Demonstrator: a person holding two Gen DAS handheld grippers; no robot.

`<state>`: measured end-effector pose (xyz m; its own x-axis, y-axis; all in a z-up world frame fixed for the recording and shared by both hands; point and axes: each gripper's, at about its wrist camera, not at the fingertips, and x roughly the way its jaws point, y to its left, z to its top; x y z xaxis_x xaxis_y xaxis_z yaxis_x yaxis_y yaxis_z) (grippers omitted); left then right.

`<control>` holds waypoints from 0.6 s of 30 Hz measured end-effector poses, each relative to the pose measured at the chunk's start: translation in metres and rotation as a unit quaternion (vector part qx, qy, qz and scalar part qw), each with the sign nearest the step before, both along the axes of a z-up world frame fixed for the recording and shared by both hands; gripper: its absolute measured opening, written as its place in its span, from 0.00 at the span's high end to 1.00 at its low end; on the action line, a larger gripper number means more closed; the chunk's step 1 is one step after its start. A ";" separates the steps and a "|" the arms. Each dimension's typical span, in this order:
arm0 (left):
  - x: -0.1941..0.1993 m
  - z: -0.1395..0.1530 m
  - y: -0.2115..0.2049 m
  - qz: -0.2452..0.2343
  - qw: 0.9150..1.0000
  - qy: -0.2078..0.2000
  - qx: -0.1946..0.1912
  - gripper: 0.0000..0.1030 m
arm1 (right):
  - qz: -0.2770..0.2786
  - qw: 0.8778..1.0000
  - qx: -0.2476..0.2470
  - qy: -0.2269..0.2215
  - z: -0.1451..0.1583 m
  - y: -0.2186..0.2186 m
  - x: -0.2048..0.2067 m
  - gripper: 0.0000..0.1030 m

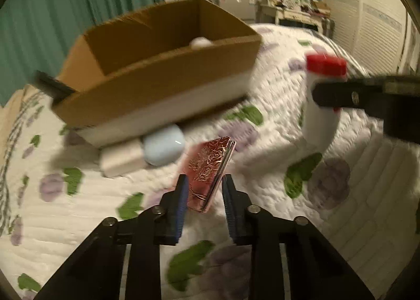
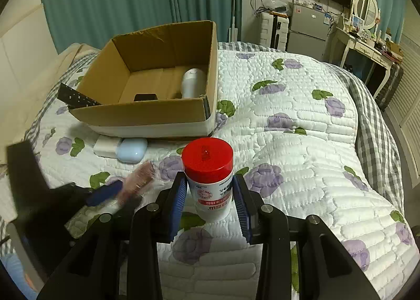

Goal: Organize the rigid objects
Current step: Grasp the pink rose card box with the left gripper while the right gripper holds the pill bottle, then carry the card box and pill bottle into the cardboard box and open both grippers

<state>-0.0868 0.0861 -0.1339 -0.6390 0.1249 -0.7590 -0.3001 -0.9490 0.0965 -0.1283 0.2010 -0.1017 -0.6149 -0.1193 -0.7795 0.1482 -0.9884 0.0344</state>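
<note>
My left gripper (image 1: 204, 188) is shut on a flat red metal case with a rose pattern (image 1: 211, 168) and holds it tilted above the quilt; the view is blurred. It also shows blurred in the right wrist view (image 2: 136, 180). My right gripper (image 2: 210, 189) is shut on a white bottle with a red cap (image 2: 208, 176), upright above the bed; it shows in the left wrist view (image 1: 323, 95) at the right. The open cardboard box (image 2: 147, 113) stands behind, with a white device (image 2: 193, 83) and a dark object (image 2: 145, 97) inside.
A pale blue earbud case (image 2: 131, 151) and a white flat box (image 2: 105, 149) lie against the cardboard box's front. A black ruler-like strip (image 2: 76, 97) sticks out at its left. The floral quilt (image 2: 302, 155) covers the bed. A dresser, fridge and curtains stand behind.
</note>
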 end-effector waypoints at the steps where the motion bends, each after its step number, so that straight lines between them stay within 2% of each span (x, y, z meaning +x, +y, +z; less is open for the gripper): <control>1: -0.004 0.003 -0.005 0.008 1.000 0.002 0.004 0.78 | 0.001 1.000 0.001 0.000 0.000 0.000 -0.001 0.66; 4: -0.020 -0.004 -0.010 0.021 1.000 -0.001 0.003 0.77 | 0.003 1.000 0.005 -0.002 -0.002 -0.002 -0.001 0.66; 6: -0.031 -0.014 -0.006 0.012 1.000 -0.025 0.007 0.77 | 0.006 1.000 0.007 -0.004 -0.003 -0.004 -0.002 0.66; 8: -0.026 -0.015 -0.007 0.003 1.000 -0.025 0.010 0.78 | 0.007 1.000 0.007 -0.005 -0.003 -0.004 -0.002 0.66; 9: -0.024 -0.013 -0.007 -0.004 1.000 -0.023 0.015 0.81 | 0.008 1.000 0.006 -0.006 -0.003 -0.004 -0.002 0.66; 10: -0.024 -0.007 -0.008 -0.014 0.999 -0.021 0.026 0.87 | 0.009 1.000 0.006 -0.006 -0.004 -0.005 -0.002 0.66; 12: -0.019 0.005 -0.009 -0.015 0.999 -0.008 0.032 0.90 | 0.011 1.000 0.006 -0.002 -0.002 -0.006 -0.001 0.66; 15: -0.011 0.026 -0.011 -0.015 0.999 0.014 0.036 0.91 | 0.013 1.000 -0.005 0.007 0.006 -0.006 0.002 0.66; 18: -0.002 0.061 -0.019 -0.008 0.997 0.044 0.056 0.91 | 0.015 1.000 -0.011 0.026 0.021 -0.007 0.003 0.66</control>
